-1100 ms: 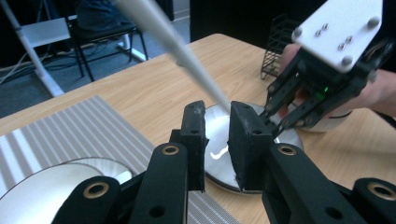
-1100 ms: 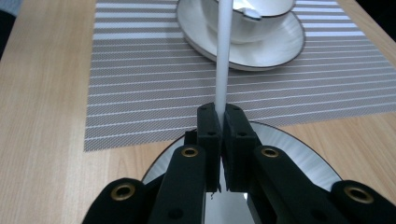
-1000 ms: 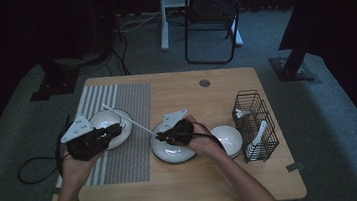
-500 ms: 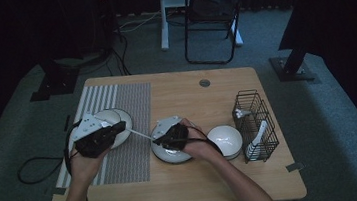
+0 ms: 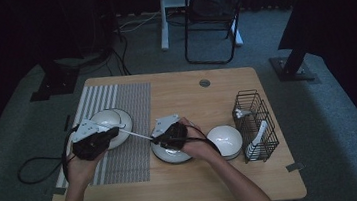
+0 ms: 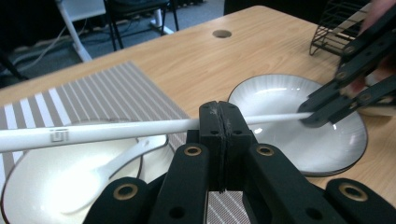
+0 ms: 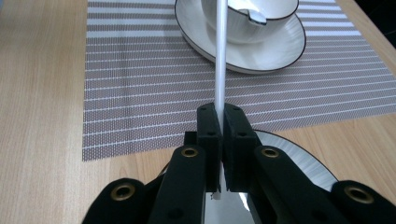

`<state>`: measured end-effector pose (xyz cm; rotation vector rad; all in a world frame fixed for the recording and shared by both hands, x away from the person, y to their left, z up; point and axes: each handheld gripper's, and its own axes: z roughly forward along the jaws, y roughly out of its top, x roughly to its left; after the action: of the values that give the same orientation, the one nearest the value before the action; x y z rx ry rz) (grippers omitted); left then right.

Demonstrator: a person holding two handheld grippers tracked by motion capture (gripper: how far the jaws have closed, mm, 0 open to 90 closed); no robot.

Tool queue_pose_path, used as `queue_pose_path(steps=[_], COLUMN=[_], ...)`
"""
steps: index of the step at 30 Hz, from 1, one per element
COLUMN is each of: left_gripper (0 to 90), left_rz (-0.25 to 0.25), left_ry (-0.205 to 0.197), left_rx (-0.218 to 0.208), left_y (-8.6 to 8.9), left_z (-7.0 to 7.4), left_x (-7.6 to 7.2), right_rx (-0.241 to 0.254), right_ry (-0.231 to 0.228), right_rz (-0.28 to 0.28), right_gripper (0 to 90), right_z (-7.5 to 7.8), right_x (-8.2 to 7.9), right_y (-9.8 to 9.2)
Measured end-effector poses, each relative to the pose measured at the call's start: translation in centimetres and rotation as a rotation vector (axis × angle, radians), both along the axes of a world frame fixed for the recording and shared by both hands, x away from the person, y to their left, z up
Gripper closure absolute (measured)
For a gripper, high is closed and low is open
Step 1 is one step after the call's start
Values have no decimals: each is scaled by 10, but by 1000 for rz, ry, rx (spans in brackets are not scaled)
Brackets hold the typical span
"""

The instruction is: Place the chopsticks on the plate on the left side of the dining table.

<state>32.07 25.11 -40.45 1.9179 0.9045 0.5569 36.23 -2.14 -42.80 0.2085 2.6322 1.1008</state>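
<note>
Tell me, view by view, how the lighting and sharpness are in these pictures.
High view: dim, the room beyond the table nearly black, detail soft. Left gripper view: brighter; the white chopstick and near jaws are sharp, the right gripper farther off blurs. Right gripper view: evenly lit, the striped placemat crisp, the plate showing glare.

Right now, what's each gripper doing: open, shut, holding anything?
Left gripper: shut on the white chopstick, mid-length.
Right gripper: shut on the same chopstick, near its end.
</note>
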Motion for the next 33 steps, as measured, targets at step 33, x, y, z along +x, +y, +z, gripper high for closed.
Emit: queue_pose_path(steps=[33], left_gripper=[838], left_rz=[139], left_ry=[43], left_rx=[44], left_y=[30], left_z=[-57], left_x=[-14], right_rx=[-80], right_ry=[30], right_rz=[38], right_gripper=[869], right_z=[-21], right_x=[22], right_y=[68])
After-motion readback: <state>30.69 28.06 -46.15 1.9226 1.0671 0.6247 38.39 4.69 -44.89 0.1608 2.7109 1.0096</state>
